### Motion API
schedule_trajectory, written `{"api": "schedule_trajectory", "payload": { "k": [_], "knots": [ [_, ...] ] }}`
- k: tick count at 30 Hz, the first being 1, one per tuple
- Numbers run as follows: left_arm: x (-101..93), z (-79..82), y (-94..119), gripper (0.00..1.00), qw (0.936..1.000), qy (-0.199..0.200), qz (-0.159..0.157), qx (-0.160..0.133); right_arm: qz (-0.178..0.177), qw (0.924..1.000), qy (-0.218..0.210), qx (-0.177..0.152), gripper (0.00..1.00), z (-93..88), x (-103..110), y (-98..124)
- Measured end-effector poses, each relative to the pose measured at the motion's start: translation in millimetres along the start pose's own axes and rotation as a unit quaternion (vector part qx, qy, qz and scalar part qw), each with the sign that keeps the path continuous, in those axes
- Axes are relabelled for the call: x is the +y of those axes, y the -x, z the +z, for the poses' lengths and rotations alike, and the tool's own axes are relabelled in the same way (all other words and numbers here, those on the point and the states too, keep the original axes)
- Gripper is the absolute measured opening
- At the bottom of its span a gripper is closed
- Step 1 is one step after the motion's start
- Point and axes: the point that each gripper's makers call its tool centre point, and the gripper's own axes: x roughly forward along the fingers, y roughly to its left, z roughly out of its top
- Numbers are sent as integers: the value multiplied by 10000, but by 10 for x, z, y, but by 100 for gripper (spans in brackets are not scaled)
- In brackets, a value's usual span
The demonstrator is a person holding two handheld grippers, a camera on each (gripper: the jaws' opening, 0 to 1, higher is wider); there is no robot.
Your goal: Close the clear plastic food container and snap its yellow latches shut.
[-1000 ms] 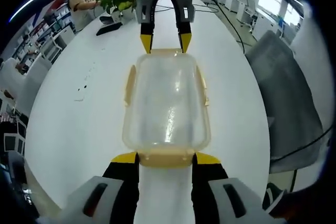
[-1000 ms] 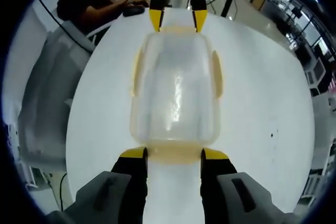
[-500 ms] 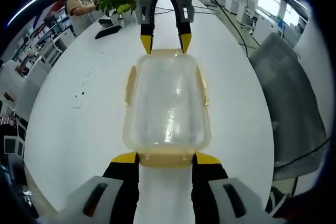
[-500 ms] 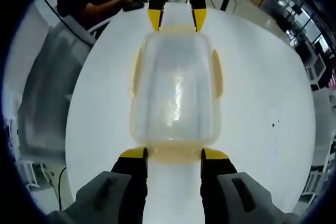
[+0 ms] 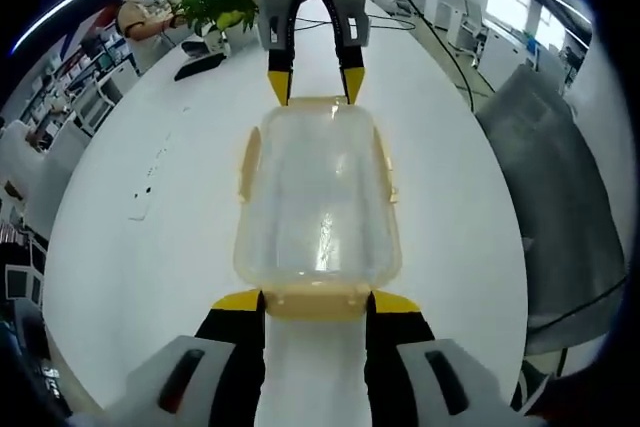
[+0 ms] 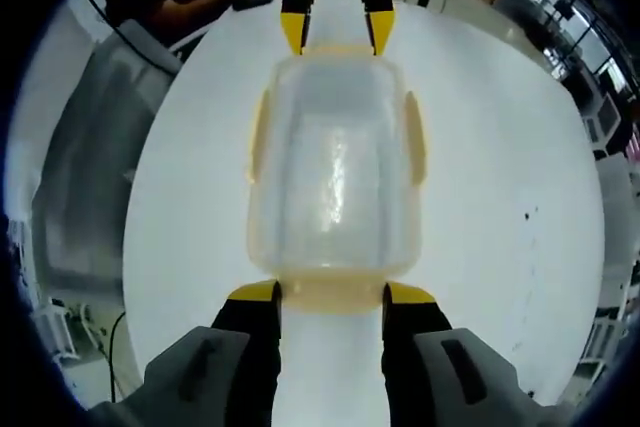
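Change: nothing has moved on the white surface over the last second; only the camera shifts slightly, so the hold is steady.
Left hand-held gripper: jaws spread, bracketing the end latch at 6 o'clock.
Right hand-held gripper: likewise spread, bracketing the opposite latch.
Clear plastic food container: lid on, between both grippers, apparently empty.
Side latches: state unclear.
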Motion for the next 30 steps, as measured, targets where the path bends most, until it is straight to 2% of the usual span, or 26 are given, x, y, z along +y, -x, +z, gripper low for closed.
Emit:
{"api": "schedule_trajectory", "payload": {
  "k": [18,30],
  "knots": [
    [-6,-33,-146,33,10000,21,-7,32,59,9999,-7,87,36,-72,-5,-100],
    [-4,-31,-163,33,10000,16,-12,7,99,9999,-19,97,36,-75,-8,-76]
  ]
}}
